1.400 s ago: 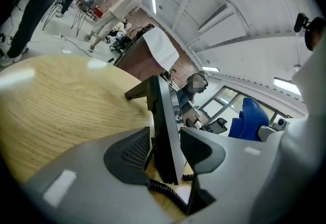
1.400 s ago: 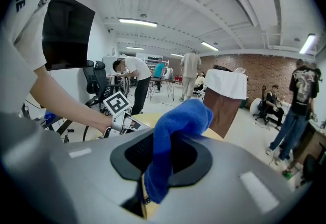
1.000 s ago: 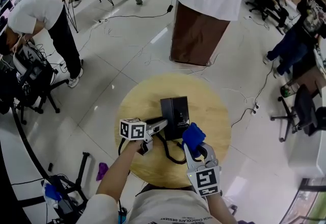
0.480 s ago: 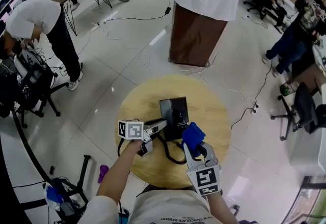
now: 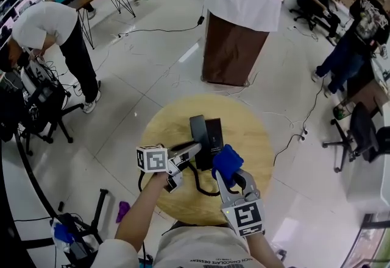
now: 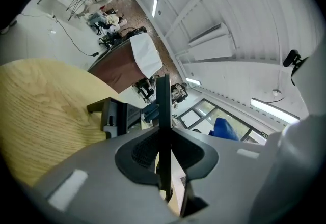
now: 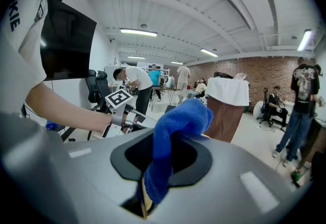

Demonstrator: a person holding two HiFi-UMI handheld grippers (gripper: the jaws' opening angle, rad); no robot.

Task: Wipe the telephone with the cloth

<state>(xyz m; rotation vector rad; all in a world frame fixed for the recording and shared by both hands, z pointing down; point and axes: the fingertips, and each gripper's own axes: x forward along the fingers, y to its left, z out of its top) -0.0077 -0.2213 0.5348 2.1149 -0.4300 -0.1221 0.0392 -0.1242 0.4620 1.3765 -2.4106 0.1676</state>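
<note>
From the head view, a black telephone base sits near the middle of a round wooden table. The left gripper reaches in from the left at the phone's left side, where the handset is. A black cord loops over the tabletop below it. The right gripper carries a bunched blue cloth, which is just beside the base's near corner.

In the left gripper view, the left gripper has just been closing its jaws. They now pinch a thin dark part that stands up between them, most likely the handset seen edge-on, though the angle is too narrow to be sure. The base lies beyond on the table, apart from the jaws.

In the right gripper view, the right gripper is clamped on the cloth. A thick fold sticks out past the tips and makes a ready wiping pad.

Judging by this, the step in hand is taking hold of the handset so that it and the cradle can be reached, and no wiping has begun. The next move calls for bringing the cloth's fold against a phone surface and stroking along it. Meanwhile the left grip must stay firm and the cord slack, so that the base is not dragged across the table.
</note>
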